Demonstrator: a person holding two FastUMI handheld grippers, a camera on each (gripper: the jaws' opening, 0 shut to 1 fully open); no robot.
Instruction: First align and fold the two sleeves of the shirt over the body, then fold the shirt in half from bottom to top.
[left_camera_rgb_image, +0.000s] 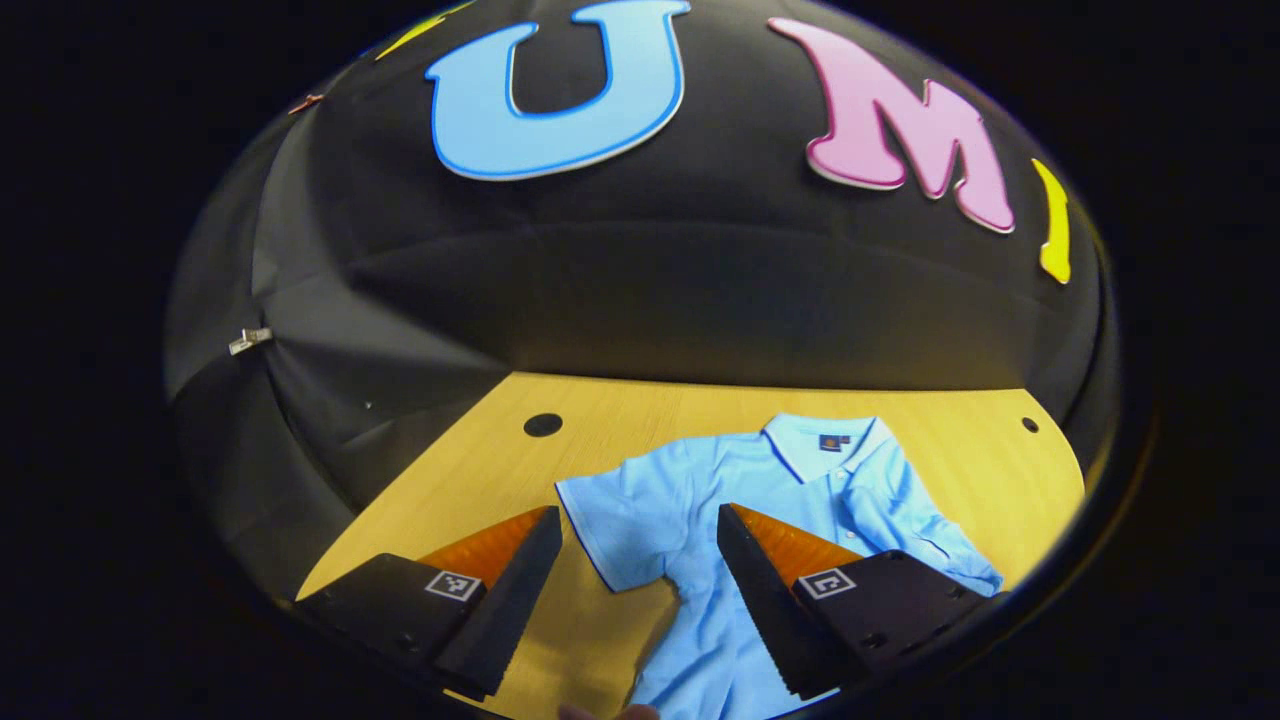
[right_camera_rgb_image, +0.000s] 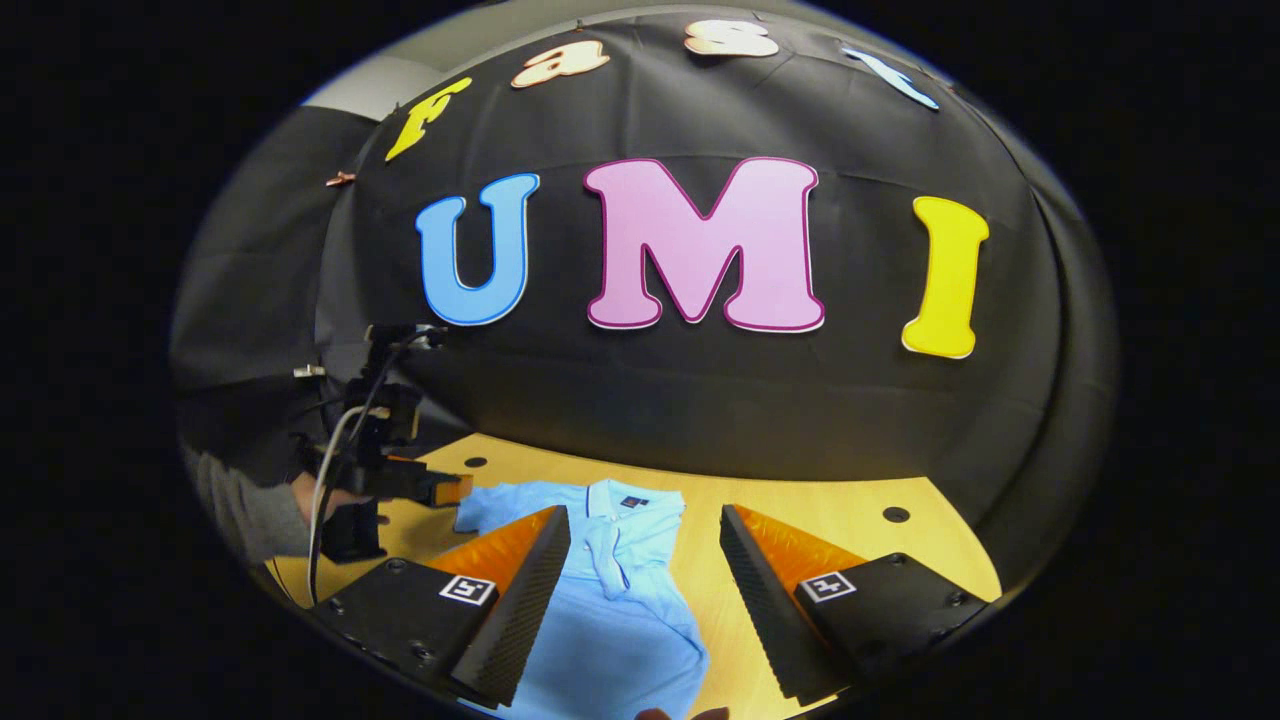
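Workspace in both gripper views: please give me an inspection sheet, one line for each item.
Surface: wooden table with round holes.
Job's things: light blue polo shirt lying flat, collar toward the wall; one sleeve folded over the body, the other sleeve spread out.
Clutter: nothing seen.
Grippers: left gripper open above the spread sleeve; right gripper open over the shirt's edge; neither holds anything.
Cables: white cable on the left gripper's body.
Surroundings: black cloth wall; person's grey sleeve.
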